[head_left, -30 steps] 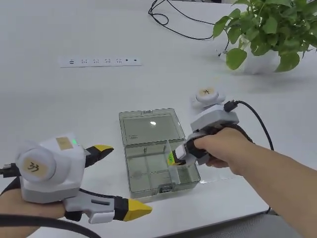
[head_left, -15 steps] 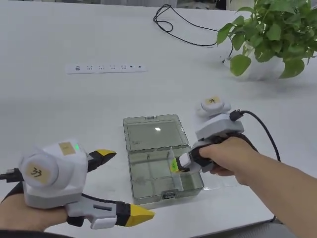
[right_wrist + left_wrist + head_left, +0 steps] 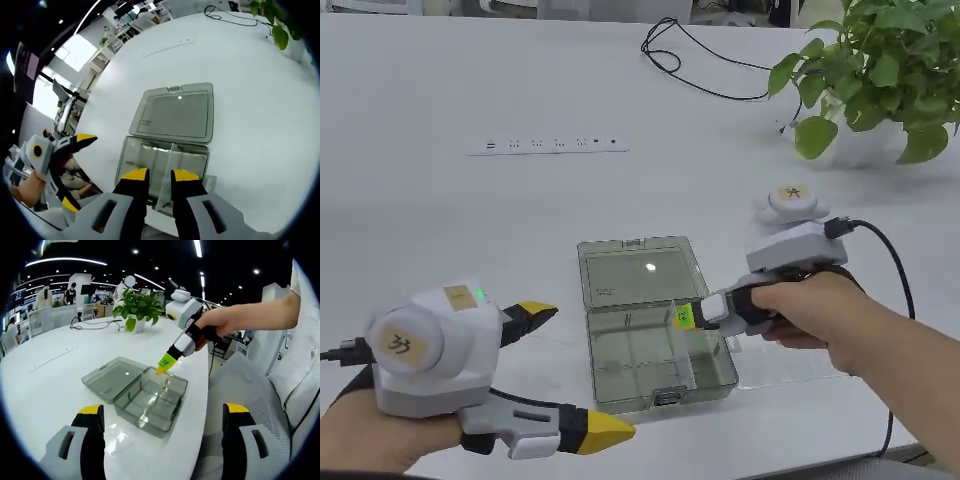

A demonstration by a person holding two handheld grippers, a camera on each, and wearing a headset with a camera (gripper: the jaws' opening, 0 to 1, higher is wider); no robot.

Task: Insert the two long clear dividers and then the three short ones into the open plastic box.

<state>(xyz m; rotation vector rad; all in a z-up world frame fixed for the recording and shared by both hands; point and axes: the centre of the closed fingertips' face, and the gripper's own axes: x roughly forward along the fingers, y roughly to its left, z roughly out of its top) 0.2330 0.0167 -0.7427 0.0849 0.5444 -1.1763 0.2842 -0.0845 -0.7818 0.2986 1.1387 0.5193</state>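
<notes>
Inside the open plastic box, near the table edge, one long clear divider stands upright. Your right hand-held gripper hangs over it, jaws nearly together; whether they pinch it I cannot tell. Your left hand-held gripper is spread, empty. Likely the long-divider step: seat it straight down next.

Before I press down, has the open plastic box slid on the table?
No. The plastic box keeps its spacing from the white power strip; only the view itself shifted.

Right gripper seems raised slightly above the box.
</notes>
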